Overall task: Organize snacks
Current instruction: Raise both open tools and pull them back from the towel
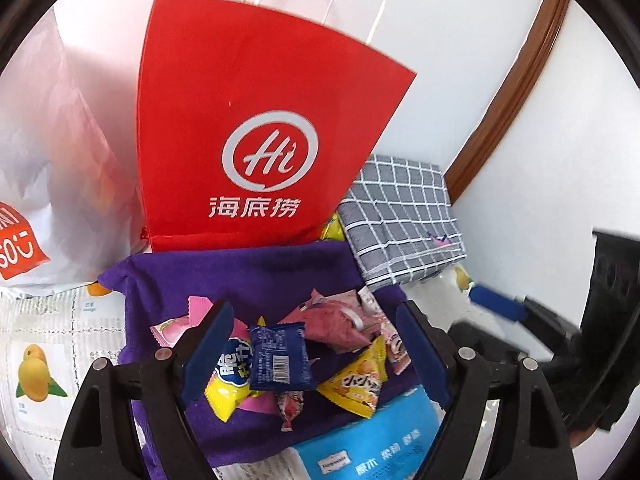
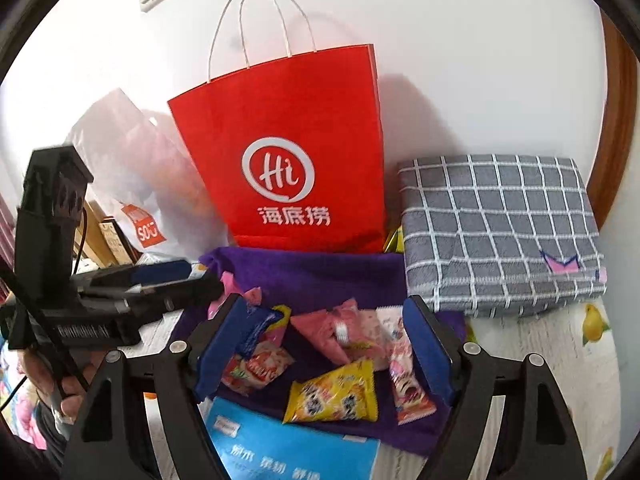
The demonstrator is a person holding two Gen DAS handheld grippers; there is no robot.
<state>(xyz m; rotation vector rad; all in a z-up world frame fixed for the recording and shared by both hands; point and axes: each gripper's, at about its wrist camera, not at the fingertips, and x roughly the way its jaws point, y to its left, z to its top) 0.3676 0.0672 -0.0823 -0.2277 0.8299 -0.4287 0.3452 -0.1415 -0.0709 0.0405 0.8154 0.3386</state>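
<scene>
Snack packets (image 1: 304, 356): small pink, yellow and dark-blue wrappers, heaped loose on a purple cloth (image 1: 240, 272) at lower centre. Left gripper (image 1: 316, 344) and right gripper (image 2: 324, 344) hung above, jaws spread, empty. Behind stood a red paper bag (image 2: 288, 148); a grey checked cloth (image 2: 500, 228) lay at right; a blue packet (image 2: 288, 452) overlapped the cloth's lower edge.

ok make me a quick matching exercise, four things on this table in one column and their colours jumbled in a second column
Things:
1. paper bag with handles
2. folded checked towel
3. cloth under the snacks
4. barcode snack packet

Colours:
A. purple
B. dark blue
C. red
D. grey with white lines

Pairs: 1-C, 2-D, 3-A, 4-B
</scene>
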